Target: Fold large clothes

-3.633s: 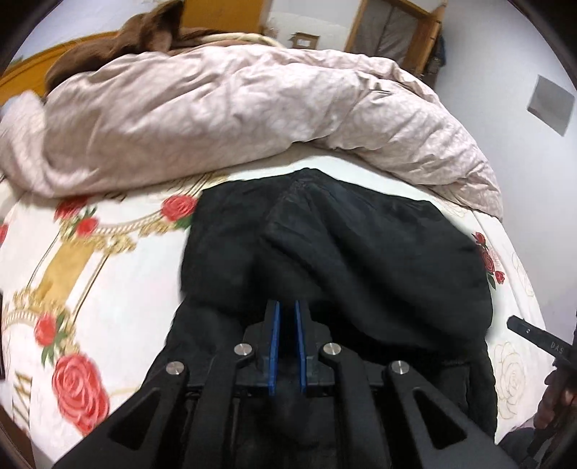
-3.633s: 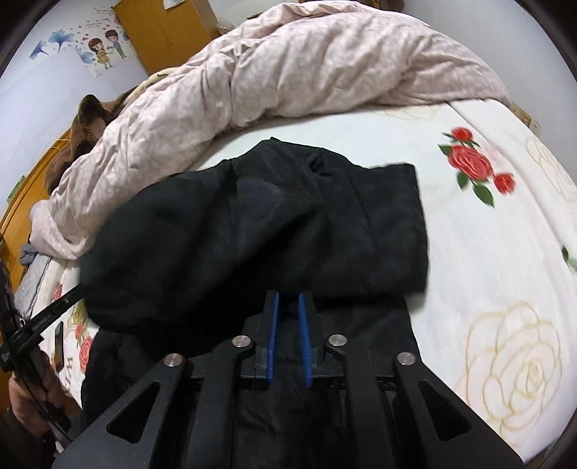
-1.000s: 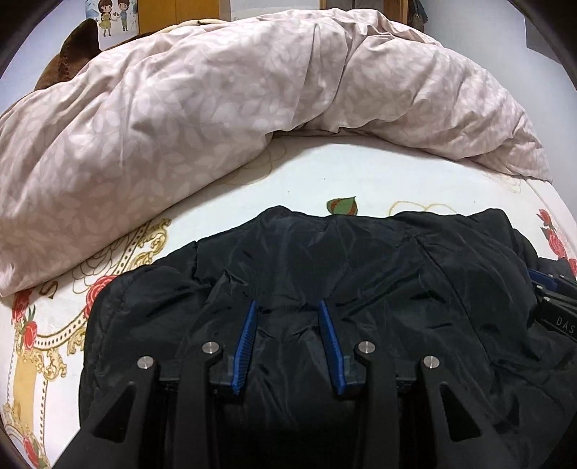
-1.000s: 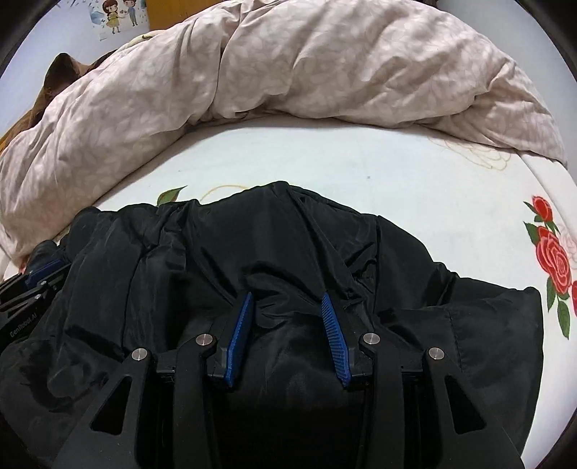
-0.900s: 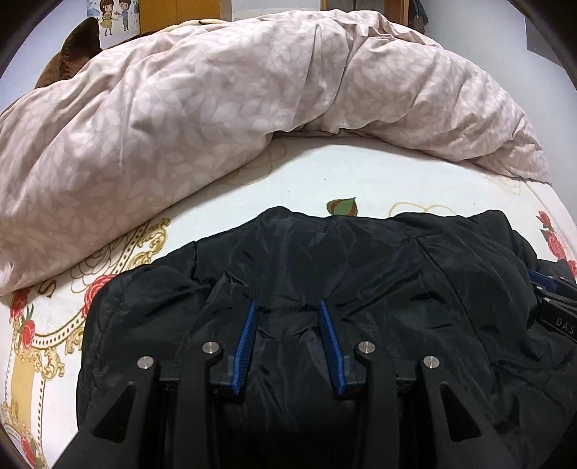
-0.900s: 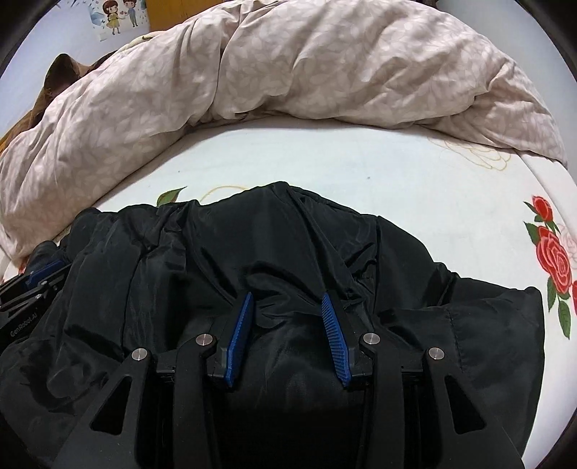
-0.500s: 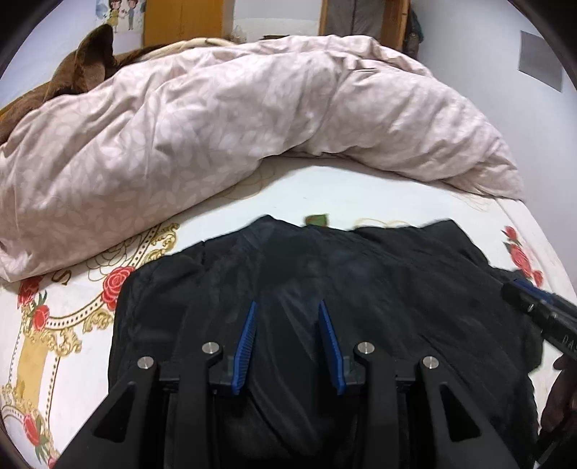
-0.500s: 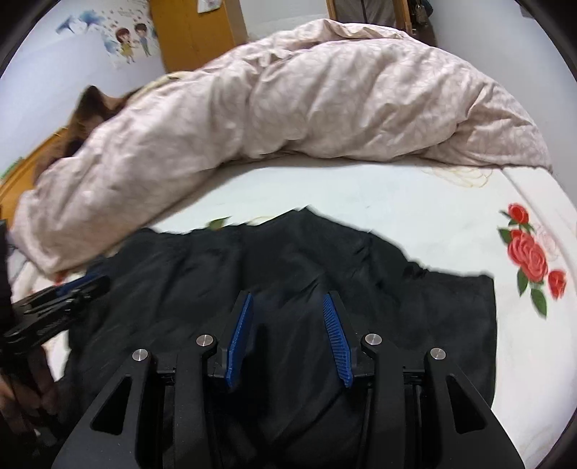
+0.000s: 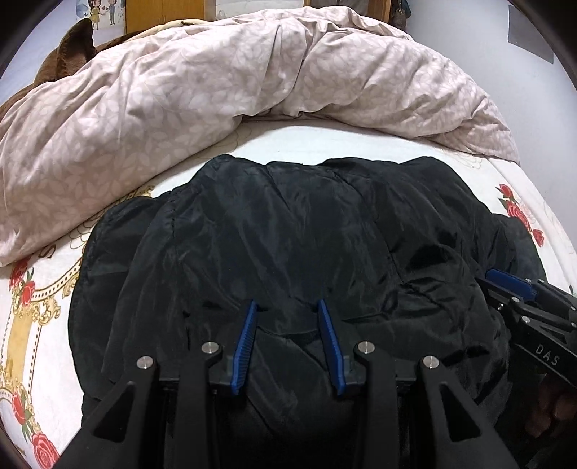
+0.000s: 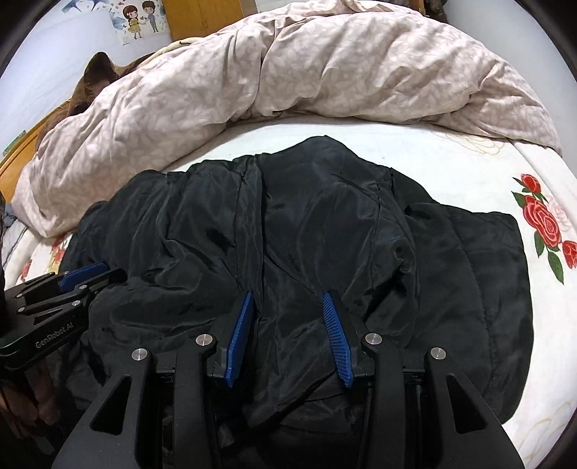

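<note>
The bed, under its white sheet printed with red roses, fills both views, and a pale pink leaf-patterned duvet is heaped along its far side. Near me, in the middle of the sheet, lies the black padded jacket, the thing I am folding. It sits as one bulky, doubled-over bundle with its sleeves tucked out of sight, so I judge the main fold to be made. What looks left is flattening the puffed top layer and squaring the ragged far edge, perhaps with one more fold to make it compact.

My left gripper hangs over the near left part of the jacket, blue pads partly spread, and I see no cloth pinched between them. My right gripper is over the near right part, spread about as far, with fabric lying under the gap rather than clamped, so both appear to hold nothing.

Each gripper shows at the edge of the other's view. The right one's body reads "DAS", cut off by the frame. The left one's reads "GenRobot.AI". A cartoon couple sticker on the far wall carries no writing I can read.
</note>
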